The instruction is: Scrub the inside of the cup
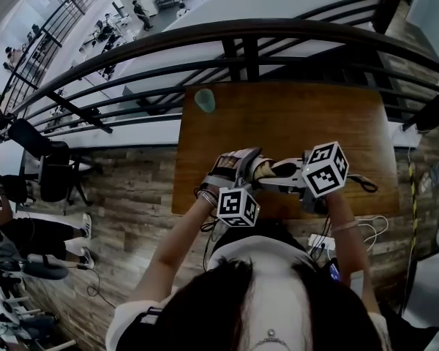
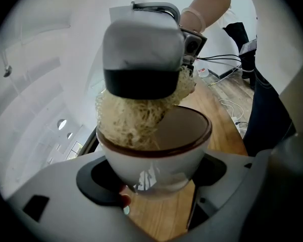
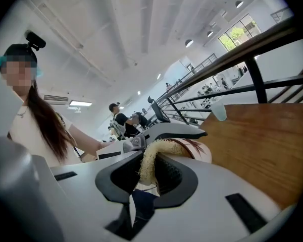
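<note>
Clamping left gripper (image 2: 154, 179) jaws on the white cup (image 2: 164, 158) by its glossy wall, holding it tilted above the near edge of the wooden table (image 1: 307, 115). Pinching a straw-coloured loofah scrubber (image 3: 150, 158) edge-on in the right gripper (image 3: 150, 179), pushing it over the brown rim into the bowl. Probably risking the slick wall twisting or sliding between the pads under a hard sideways scrub; likewise risking the narrowly held loofah pulling free. Hiding the cup's floor behind fibres and right gripper, so not showing whether anything is reaching bottom; barely showing the cup from the head view.
</note>
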{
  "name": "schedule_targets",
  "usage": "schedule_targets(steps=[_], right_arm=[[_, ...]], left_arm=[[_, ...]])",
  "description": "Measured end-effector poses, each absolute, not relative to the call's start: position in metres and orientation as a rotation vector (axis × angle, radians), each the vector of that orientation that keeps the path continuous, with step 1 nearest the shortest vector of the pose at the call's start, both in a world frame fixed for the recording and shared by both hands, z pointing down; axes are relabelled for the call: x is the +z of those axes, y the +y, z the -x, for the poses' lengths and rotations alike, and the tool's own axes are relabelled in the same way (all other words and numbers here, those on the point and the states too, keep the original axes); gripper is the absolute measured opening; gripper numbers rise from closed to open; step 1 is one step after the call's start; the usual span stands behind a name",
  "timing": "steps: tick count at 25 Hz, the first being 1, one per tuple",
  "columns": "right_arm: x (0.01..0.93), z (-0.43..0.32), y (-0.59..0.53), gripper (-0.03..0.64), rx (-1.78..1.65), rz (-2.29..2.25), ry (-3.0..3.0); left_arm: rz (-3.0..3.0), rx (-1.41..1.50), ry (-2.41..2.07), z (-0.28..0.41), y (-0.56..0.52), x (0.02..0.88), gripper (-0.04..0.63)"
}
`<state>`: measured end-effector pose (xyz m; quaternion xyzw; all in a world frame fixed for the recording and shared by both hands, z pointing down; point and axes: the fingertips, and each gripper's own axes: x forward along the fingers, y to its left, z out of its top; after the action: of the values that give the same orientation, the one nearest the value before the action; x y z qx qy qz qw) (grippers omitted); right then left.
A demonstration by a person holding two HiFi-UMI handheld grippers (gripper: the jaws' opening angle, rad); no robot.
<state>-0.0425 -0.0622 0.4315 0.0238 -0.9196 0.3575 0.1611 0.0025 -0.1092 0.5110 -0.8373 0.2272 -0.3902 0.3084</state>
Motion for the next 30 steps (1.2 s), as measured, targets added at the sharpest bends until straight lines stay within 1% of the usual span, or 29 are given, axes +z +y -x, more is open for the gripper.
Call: schedule_targets(steps=[20, 30], right_arm=[[0.453, 0.045, -0.056, 0.082, 0.927, -0.055, -2.514], [0.454, 0.044, -0.064, 0.083, 0.914, -0.123, -2.524]], left_arm=[[2.220, -1.074, 0.596, 0.001, -0.115, 0.526, 0.400], [2.296, -1.049, 0.705, 0.006, -0.125, 0.525, 0.400]])
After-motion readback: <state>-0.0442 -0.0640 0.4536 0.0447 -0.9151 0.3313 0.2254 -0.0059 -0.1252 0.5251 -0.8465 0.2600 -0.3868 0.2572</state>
